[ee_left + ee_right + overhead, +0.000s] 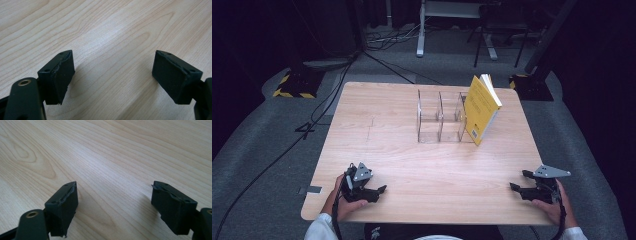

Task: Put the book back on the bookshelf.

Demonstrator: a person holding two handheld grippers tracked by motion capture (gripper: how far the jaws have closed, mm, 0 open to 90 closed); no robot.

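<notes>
Two open grippers, left gripper pointing right, right gripper left

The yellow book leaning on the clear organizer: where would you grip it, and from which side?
Probably the top edge of the yellow book, coming down from above with the right gripper, which sits on that side. The book stands tilted against the right end of the clear organizer, so its upper edge is free, while its lower edge rests on the table.

One book, one clear organizer, two grippers.
</notes>
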